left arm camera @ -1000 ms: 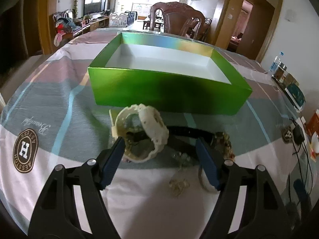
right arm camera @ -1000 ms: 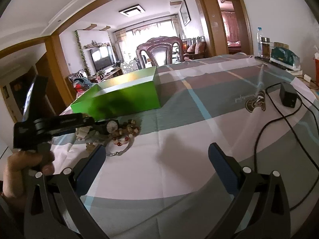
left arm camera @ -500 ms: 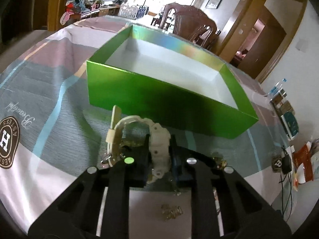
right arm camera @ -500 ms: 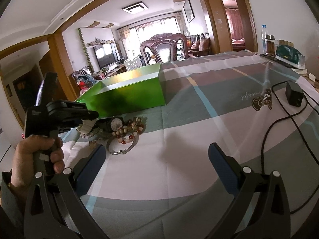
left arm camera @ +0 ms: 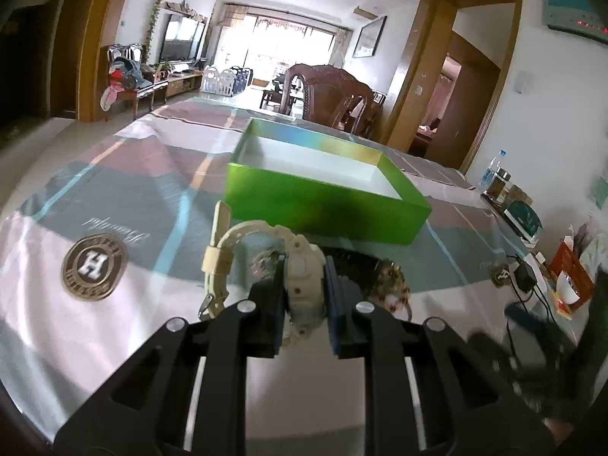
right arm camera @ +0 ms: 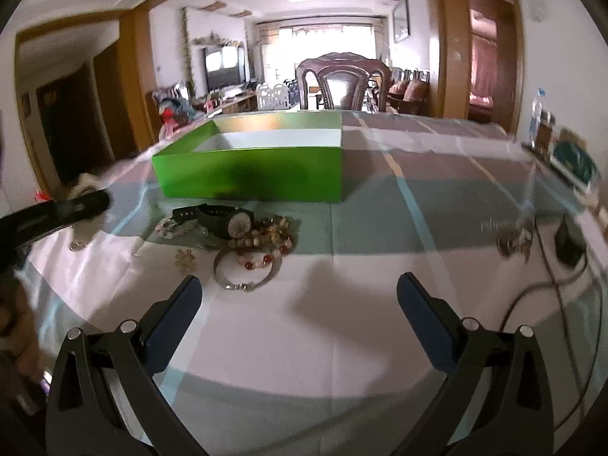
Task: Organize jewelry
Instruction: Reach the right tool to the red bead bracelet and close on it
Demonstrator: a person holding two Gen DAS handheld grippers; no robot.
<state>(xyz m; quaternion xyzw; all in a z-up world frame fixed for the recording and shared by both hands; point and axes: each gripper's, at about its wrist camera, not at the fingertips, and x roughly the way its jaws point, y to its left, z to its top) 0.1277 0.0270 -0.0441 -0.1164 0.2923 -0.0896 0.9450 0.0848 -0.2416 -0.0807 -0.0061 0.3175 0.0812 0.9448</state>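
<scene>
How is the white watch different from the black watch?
The white watch is cream and chunky; the black watch is dark and slimmer. The white watch is pinched in the left tongs, above the table; the black watch lies on the tablecloth among the bracelets. Both sit outside the green box.

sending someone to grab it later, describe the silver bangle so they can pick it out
Find the green box on the table; a jewelry pile lies in front of it. The silver bangle sits at the pile's near edge, below the black watch: a plain metal hoop, unlike the beaded bracelets beside it.
</scene>
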